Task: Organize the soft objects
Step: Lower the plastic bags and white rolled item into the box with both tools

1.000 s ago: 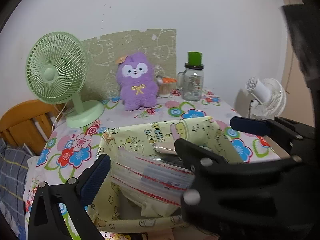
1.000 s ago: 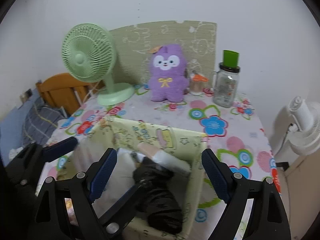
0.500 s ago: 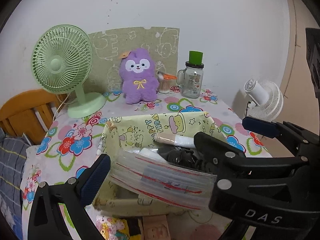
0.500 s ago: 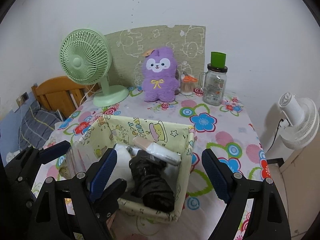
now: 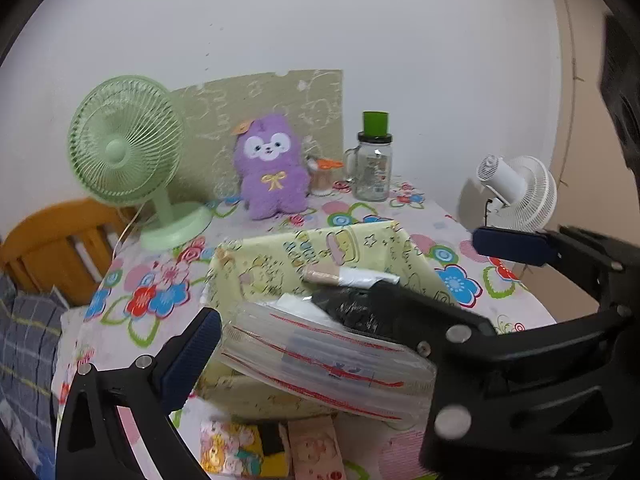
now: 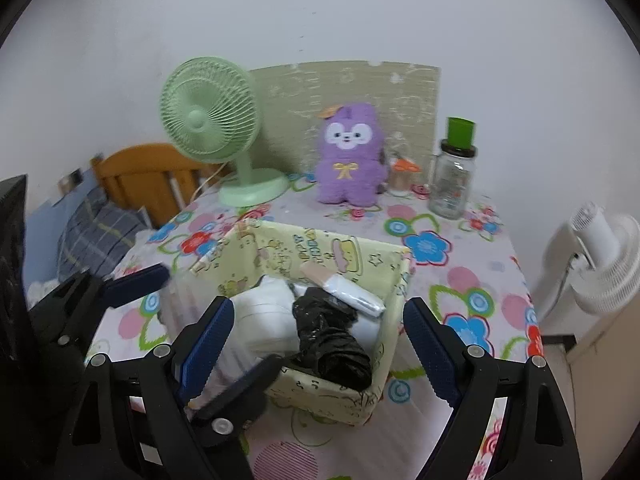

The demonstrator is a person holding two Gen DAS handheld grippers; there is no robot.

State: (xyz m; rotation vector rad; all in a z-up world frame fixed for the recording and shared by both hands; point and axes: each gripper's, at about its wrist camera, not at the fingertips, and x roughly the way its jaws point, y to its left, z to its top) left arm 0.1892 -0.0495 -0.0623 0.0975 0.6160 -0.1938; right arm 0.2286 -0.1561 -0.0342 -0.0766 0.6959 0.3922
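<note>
Hanging just above the near rim of the basket (image 5: 256, 276), a clear zip bag (image 5: 320, 356) with red stripes is being clamped across its width by the left gripper (image 5: 320, 350). One blue pad (image 5: 192, 354) is being pressed against the bag's left end. The other end is being met by black framework where the finger cannot be told apart from the right gripper.

The right gripper (image 6: 318, 312) is being held with its jaws spread wide over the basket's near side, and nothing is being pinched between them. The basket's right wall is lying between its two fingers.

The yellow printed basket is being kept on the flowered table (image 6: 460, 280). Three things are being stored in it:
- a black crumpled bundle (image 6: 332, 344) toward the front
- a white bundle (image 6: 264, 316) to its left
- a tan and white wrapped roll (image 6: 344, 286) lying across the back

A purple plush (image 6: 348, 156) is being propped upright against a green board at the table's far edge. It is being flanked by a green fan (image 6: 208, 116) on the left and a jar (image 6: 452, 176) with a green cap on the right. Both are standing well apart from the basket. A small orange-lidded cup is being shown between plush and jar.
</note>
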